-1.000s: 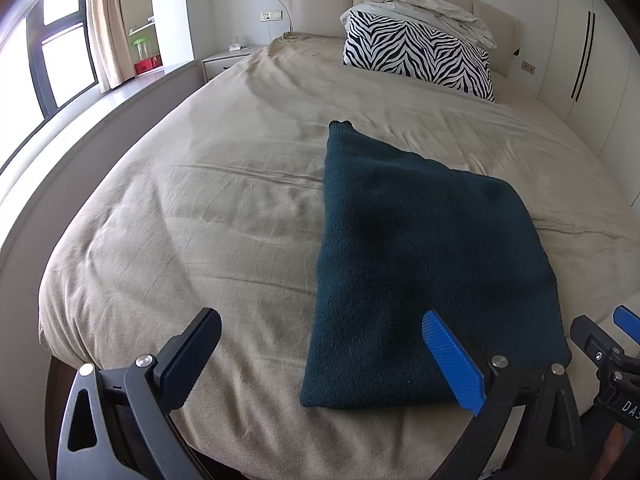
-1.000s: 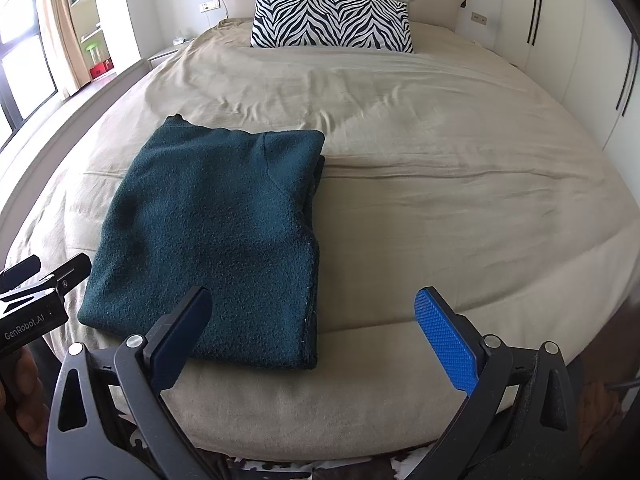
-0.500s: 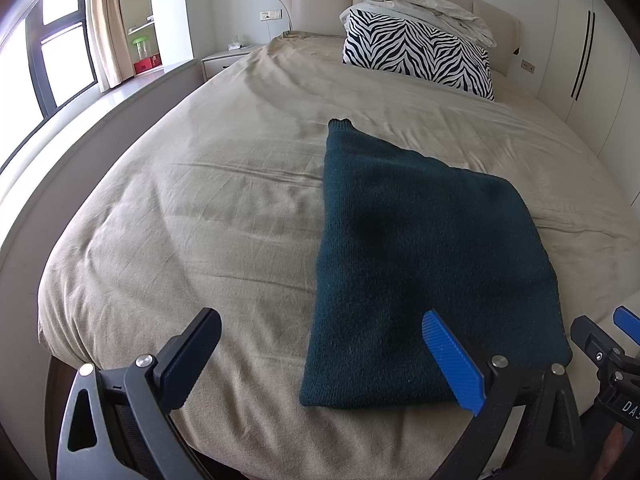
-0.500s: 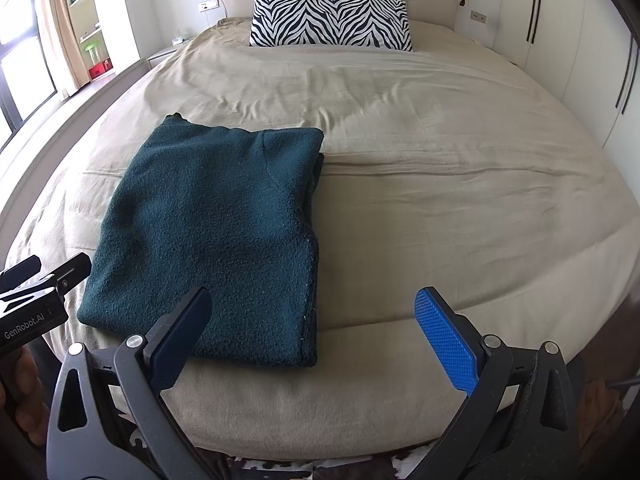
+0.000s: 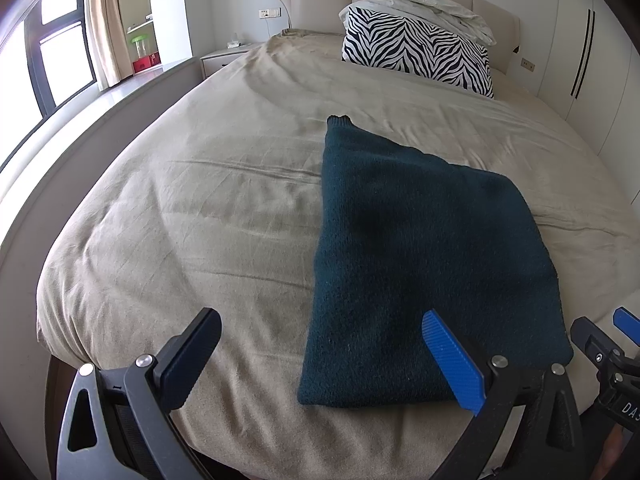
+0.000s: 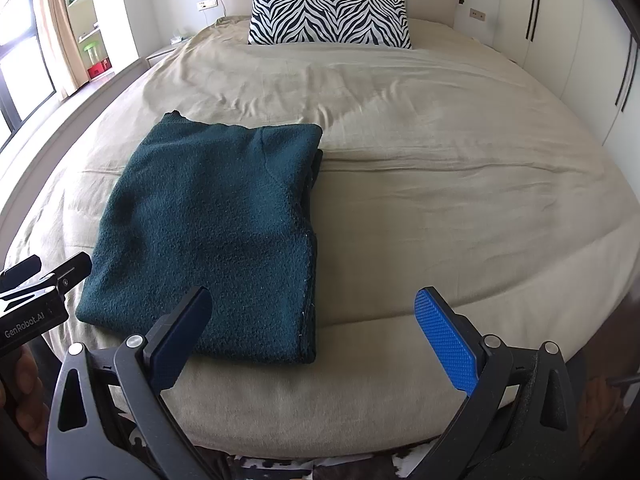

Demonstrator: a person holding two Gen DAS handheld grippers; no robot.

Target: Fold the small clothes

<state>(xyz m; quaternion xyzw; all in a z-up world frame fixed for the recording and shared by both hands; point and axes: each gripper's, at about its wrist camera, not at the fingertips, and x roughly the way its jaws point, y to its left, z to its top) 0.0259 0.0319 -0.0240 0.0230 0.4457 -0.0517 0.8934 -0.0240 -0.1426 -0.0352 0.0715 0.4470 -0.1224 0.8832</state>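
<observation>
Sweater [image 6: 216, 232] lies lengthwise away from you, between your grippers; left gripper [image 5: 320, 364] and right gripper [image 6: 316, 336] both gape empty, near its front edge.

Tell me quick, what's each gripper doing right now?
Left gripper: open, holding nothing, short of the folded dark green sweater.
Right gripper: open, holding nothing.

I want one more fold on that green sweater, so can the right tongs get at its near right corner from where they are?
Probably yes. The right tongs are open and empty at the foot of the bed, and the sweater lies flat just ahead with nothing on it or between them.
</observation>
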